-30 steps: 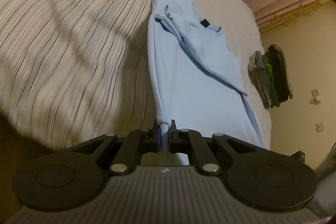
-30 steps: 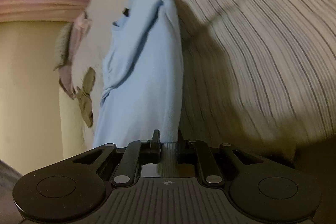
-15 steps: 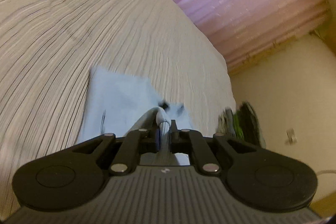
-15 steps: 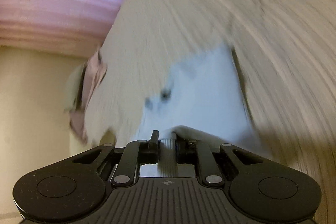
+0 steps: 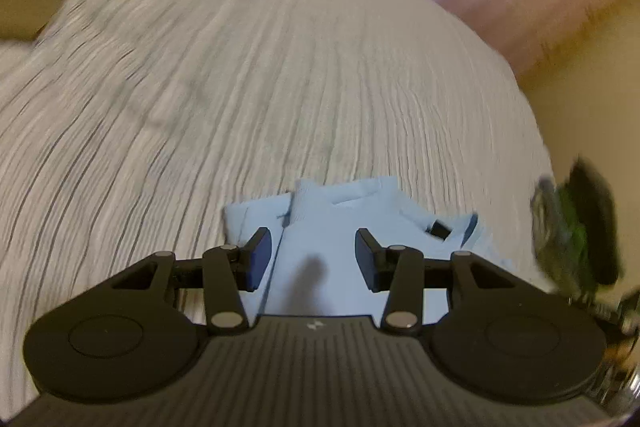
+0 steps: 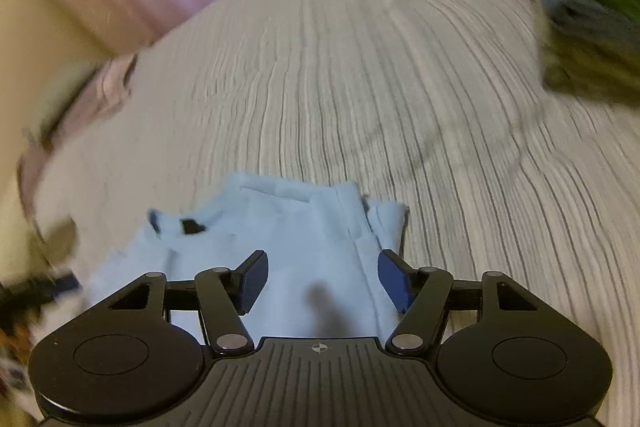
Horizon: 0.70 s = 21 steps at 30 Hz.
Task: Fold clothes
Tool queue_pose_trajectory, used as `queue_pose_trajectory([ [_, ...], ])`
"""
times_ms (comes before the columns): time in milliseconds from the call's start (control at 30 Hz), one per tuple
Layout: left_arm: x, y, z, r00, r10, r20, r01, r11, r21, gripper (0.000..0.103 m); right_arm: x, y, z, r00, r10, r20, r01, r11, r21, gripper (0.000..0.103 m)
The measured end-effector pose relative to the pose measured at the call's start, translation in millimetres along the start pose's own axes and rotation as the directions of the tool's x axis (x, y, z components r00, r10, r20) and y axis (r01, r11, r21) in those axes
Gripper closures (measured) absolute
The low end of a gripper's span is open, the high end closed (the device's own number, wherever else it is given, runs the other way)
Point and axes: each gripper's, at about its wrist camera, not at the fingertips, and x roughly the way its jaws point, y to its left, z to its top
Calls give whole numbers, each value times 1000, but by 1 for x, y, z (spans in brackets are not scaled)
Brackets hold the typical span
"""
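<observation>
A light blue shirt (image 5: 340, 227) lies folded over on the striped bedspread (image 5: 240, 87), its collar with a dark label at the right in the left wrist view. My left gripper (image 5: 312, 259) hovers over its near part, open, with nothing between the fingers. In the right wrist view the same light blue shirt (image 6: 288, 227) lies bunched, label at the left, and my right gripper (image 6: 320, 283) stands open above it, holding nothing. Both views are blurred by motion.
A stack of dark and green clothes (image 5: 576, 227) sits at the bed's right side; the same kind of pile (image 6: 580, 7) shows top right in the right wrist view. Pink garments (image 6: 92, 99) lie at the left edge. An olive cloth (image 5: 28, 3) lies far left. Pink curtains hang behind.
Both grippers carried the shirt's hem forward over the shirt, folding it, then opened and let the cloth go. It now lies doubled on the bed.
</observation>
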Motion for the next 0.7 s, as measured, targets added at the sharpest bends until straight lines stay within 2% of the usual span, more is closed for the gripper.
queue_pose_trajectory([
  [67, 15, -6, 7, 999, 24, -22, -22, 997, 73, 63, 16, 6, 3, 999, -34, 3, 34, 998, -50, 38],
  [200, 50, -11, 18, 993, 72, -89, -56, 984, 170, 63, 39, 2, 6, 998, -53, -16, 52, 998, -46, 38],
  [233, 57, -11, 19, 992, 72, -108, -52, 982, 179, 68, 43, 2, 6, 998, -53, -25, 51, 997, -54, 38],
  [267, 61, -11, 19, 991, 65, -119, -42, 982, 185, 80, 48, 2, 6, 998, -52, -33, 50, 997, -62, 48],
  [300, 62, -10, 19, 991, 58, -116, -35, 981, 191, 87, 52, 1, 7, 998, -51, -42, 48, 996, -70, 65],
  [333, 62, -11, 19, 993, 59, -102, -38, 980, 198, 92, 51, 3, 7, 998, -53, -32, 50, 996, -78, 90],
  [500, 43, -10, 15, 1000, 18, 4, -19, 971, 237, 97, 25, 21, 10, 994, -62, 86, 73, 990, -124, 93],
  [600, 28, -13, 14, 996, -19, 91, -3, 972, 236, 97, 10, 32, 11, 985, -65, 157, 89, 985, -150, 93],
  [700, 36, -20, 17, 992, 0, 130, -33, 967, 253, 97, 1, 41, 13, 975, -76, 208, 112, 980, -166, 93],
])
